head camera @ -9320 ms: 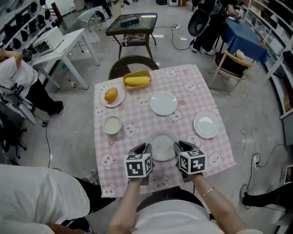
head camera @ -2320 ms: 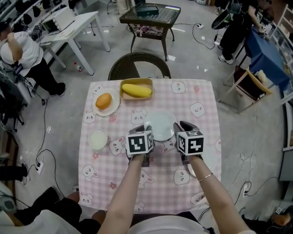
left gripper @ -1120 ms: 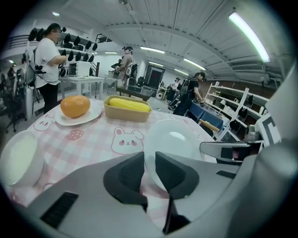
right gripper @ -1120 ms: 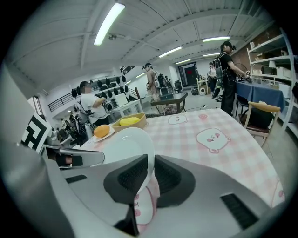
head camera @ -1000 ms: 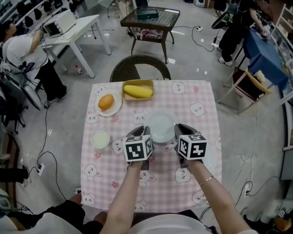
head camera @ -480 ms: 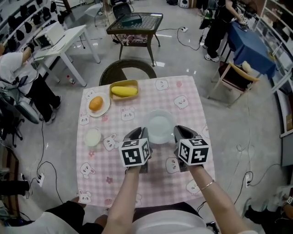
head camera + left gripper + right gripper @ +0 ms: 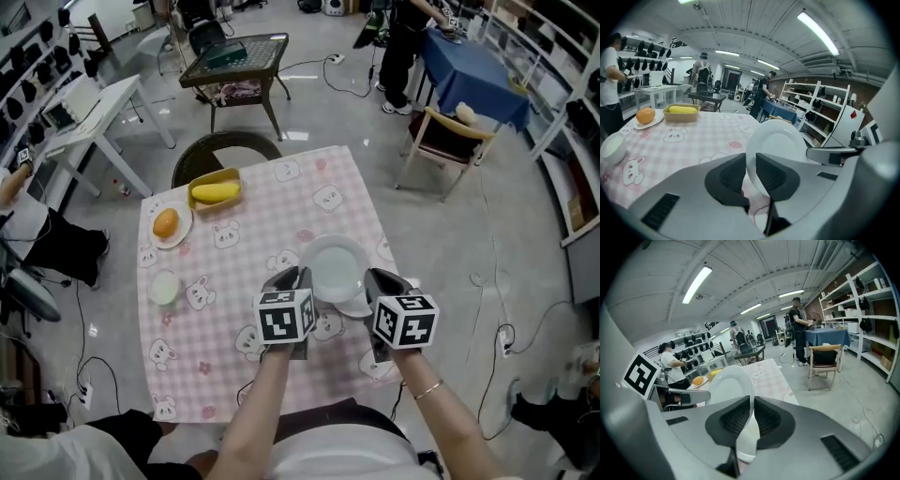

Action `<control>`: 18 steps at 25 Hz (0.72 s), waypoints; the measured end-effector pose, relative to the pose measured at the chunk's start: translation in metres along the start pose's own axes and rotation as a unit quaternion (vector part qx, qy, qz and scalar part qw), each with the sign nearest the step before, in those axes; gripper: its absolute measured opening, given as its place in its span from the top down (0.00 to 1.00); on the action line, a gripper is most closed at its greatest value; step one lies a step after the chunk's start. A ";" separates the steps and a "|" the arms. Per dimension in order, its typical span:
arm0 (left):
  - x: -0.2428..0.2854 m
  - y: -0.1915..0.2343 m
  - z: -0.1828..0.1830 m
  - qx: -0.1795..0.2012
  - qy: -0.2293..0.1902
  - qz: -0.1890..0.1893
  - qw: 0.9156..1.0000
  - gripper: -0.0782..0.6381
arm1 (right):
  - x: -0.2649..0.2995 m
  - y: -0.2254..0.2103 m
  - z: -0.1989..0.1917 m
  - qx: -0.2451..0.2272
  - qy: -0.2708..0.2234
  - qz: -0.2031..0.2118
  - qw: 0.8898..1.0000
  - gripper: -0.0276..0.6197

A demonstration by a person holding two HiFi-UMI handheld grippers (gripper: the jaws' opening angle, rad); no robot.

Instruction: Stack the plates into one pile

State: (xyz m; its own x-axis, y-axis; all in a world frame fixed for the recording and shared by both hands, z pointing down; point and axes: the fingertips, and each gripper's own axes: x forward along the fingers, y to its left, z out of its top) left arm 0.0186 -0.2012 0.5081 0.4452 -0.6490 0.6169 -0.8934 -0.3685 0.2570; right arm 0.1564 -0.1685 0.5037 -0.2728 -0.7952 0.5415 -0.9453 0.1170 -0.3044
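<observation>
White plate (image 7: 330, 265) hangs between the two tools over the near right part of the counter (image 7: 253, 248), which is covered by a pink checked cloth with bunny prints. The left tool (image 7: 294, 279) has the plate's left rim and the right tool (image 7: 378, 281) its right rim, so the plate spans the gap between them, just far of both marker cubes. In the left gripper view the two dark pads stand narrowly apart, clamped on the rim. The plate rises tilted beyond them, with the cloth below it. In the right gripper view the pads pinch the opposite rim in the same way; these jaws have just been closing, with the rim between them. Whether the held piece is one plate or two nested together I cannot tell.

A second plate (image 7: 360, 307) lies flat on the cloth near the right edge. It is partly covered by the held one, and its near right rim shows between the tools.

Well apart, at the far left, an orange (image 7: 166, 222) sits on a saucer (image 7: 159, 241). A yellow tray (image 7: 230, 175) holding a long yellow fruit (image 7: 216, 193) stands just right of it. A small white bowl (image 7: 165, 287) lies by the left edge, nearer than the orange. A round chair (image 7: 220, 148) stands at the counter's far side
</observation>
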 end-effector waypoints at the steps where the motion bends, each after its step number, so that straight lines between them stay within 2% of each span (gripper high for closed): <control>1: 0.002 -0.008 -0.004 0.004 0.005 -0.005 1.000 0.77 | -0.006 -0.007 -0.004 0.004 0.000 -0.006 1.000 0.91; 9: 0.022 -0.058 -0.033 0.032 0.044 -0.032 0.998 0.78 | -0.035 -0.056 -0.039 0.039 0.020 -0.042 0.998 0.91; 18: 0.042 -0.060 -0.049 0.045 0.080 -0.034 0.995 0.78 | -0.022 -0.073 -0.064 0.064 0.048 -0.050 0.996 0.90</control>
State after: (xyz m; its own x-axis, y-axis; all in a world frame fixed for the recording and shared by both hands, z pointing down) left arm 0.0882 -0.1736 0.5551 0.4820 -0.5095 0.7129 -0.8496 -0.4705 0.2382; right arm 0.2197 -0.1215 0.5645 -0.1991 -0.7381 0.6447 -0.9399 -0.0423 -0.3387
